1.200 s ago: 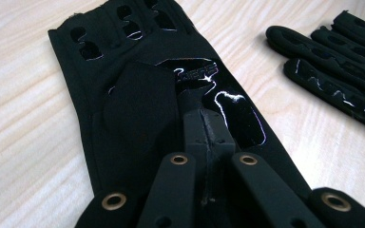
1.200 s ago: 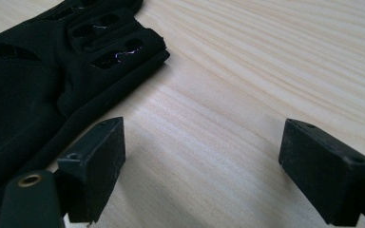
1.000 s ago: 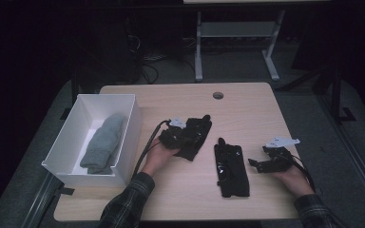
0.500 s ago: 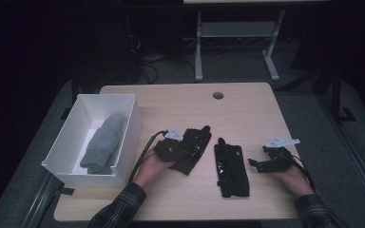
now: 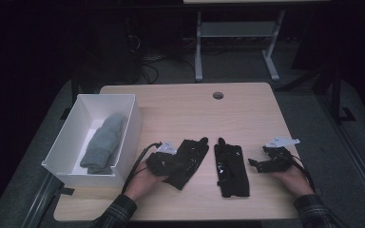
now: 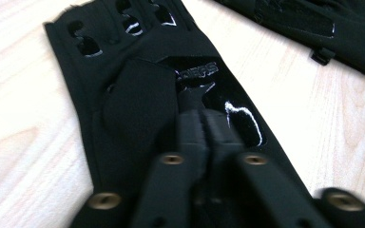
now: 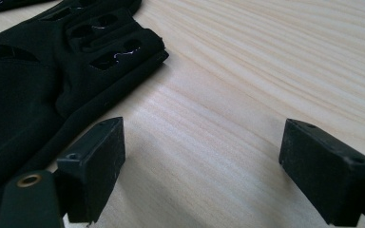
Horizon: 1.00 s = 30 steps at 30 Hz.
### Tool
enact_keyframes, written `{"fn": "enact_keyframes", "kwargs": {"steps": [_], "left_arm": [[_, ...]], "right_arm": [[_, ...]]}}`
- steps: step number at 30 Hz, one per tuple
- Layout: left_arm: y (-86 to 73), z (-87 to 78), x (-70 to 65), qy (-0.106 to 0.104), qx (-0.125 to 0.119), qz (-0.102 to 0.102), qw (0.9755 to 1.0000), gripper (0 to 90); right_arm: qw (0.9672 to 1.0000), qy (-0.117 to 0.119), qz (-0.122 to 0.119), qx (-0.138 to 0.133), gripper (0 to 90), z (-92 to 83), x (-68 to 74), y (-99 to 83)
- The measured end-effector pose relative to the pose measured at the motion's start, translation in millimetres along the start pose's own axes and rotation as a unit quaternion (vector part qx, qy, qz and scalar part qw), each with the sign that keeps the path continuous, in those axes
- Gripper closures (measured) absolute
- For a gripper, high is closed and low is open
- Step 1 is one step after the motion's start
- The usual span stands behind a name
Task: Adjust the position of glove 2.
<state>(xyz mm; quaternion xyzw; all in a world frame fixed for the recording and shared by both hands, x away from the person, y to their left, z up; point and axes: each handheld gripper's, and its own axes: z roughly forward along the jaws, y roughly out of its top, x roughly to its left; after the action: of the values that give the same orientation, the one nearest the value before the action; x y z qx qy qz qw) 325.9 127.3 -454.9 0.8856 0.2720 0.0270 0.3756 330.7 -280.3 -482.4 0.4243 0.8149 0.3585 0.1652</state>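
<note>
Two black gloves flat on the worktop (image 5: pixel 247 109), near its front edge. Left glove (image 5: pixel 187 162) front of centre, angled, fingers toward the far right. Right glove (image 5: pixel 231 168) just beside it, lying roughly front to back, a narrow strip of bare wood between the two. White box (image 5: pixel 128 137) along the left edge, holding a grey cloth (image 5: pixel 102 142); right wall near the left glove's cuff end, apart from it.

Open room: whole far half of the worktop bare, save a round hole (image 5: pixel 218 95) near the far edge. Bare wood also to the right of the right glove, out to the right edge. Little spare room at the front edge behind the gloves.

Left claw (image 5: pixel 171 164) over the left glove's cuff end, hand low at the front edge, forearm in from the bottom, cable looping toward the box. Seen from the left gripper view, left claw (image 6: pixel 204 118) nearly closed, tips close together on the glove's back, pinching its fabric; jaws just now easing apart a little, glove between them.

Right claw (image 5: pixel 256 164) just right of the right glove, hand resting near the front-right corner, pointing left at the glove. Seen from the right gripper view, right claw (image 7: pixel 202 147) spread wide, nothing in it, bare wood between the tips, one tip beside the glove's edge (image 7: pixel 52 76).
</note>
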Motion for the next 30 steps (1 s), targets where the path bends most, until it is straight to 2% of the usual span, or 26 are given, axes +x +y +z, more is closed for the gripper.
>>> {"fn": "enact_keyframes", "kwargs": {"steps": [1, 4, 7, 8, 10, 12, 13, 16, 20, 22, 24, 25, 27, 30], "left_arm": [[2.0, -2.4, -0.2, 0.004, -0.002, 0.004, 1.0, 75.0], [8.8, -9.9, 0.8, 0.025, -0.023, 0.001, 0.9994, 69.0], [13.0, -13.8, 9.1, 0.056, -0.029, -0.005, 0.998, 65.5], [13.7, -14.3, 14.6, 0.068, -0.031, -0.013, 0.9971, 64.5], [13.6, -13.7, 24.1, 0.079, -0.033, -0.03, 0.9959, 64.4], [12.9, -12.4, 31.3, 0.09, -0.028, -0.037, 0.9949, 63.2], [12.1, -11.1, 34.1, 0.092, -0.029, -0.046, 0.9943, 62.4], [9.0, -5.5, 39.3, 0.091, -0.02, -0.054, 0.9942, 60.6], [6.6, 1.4, 39.2, 0.089, -0.007, -0.056, 0.9944, 59.7], [6.0, 5.9, 38.8, 0.092, 0.007, -0.049, 0.9946, 59.8], [5.3, 7.7, 38.0, 0.092, 0.006, -0.05, 0.9944, 61.0], [5.4, 7.7, 37.8, 0.09, 0.008, -0.049, 0.9947, 62.2], [5.4, 7.9, 36.9, 0.078, 0.009, -0.046, 0.9959, 73.7], [6.3, 7.9, 37.0, 0.074, 0.015, -0.05, 0.9959, 83.1]], "right_arm": [[1.0, 0.0, 0.0, 0.0, 15.5, 0.0, 0.0, 0.0], [1.0, 0.0, 0.001, 0.0, 15.3, 0.1, 0.1, 0.0], [1.0, -0.001, 0.001, 0.0, 15.2, 0.3, -0.1, 0.1], [1.0, -0.001, 0.001, 0.0, 15.2, 0.2, 0.0, 0.1], [1.0, -0.001, 0.001, 0.0, 15.2, 0.2, 0.0, 0.1], [1.0, -0.001, 0.001, 0.0, 15.2, 0.2, 0.0, 0.1], [1.0, -0.001, 0.001, 0.0, 15.2, 0.3, 0.0, 0.1], [1.0, -0.001, 0.001, 0.0, 15.2, 0.3, -0.1, 0.2], [1.0, -0.001, 0.001, 0.0, 15.2, 0.3, -0.1, 0.2], [1.0, -0.001, 0.001, 0.0, 15.2, 0.3, -0.1, 0.2], [1.0, -0.001, 0.001, 0.0, 15.2, 0.3, 0.0, 0.2], [1.0, -0.001, 0.001, 0.0, 15.2, 0.3, 0.1, 0.2], [1.0, -0.001, 0.001, 0.0, 15.1, 0.3, 0.1, 0.2], [1.0, 0.003, -0.001, 0.0, 14.0, 0.6, 0.2, 0.3]]}}
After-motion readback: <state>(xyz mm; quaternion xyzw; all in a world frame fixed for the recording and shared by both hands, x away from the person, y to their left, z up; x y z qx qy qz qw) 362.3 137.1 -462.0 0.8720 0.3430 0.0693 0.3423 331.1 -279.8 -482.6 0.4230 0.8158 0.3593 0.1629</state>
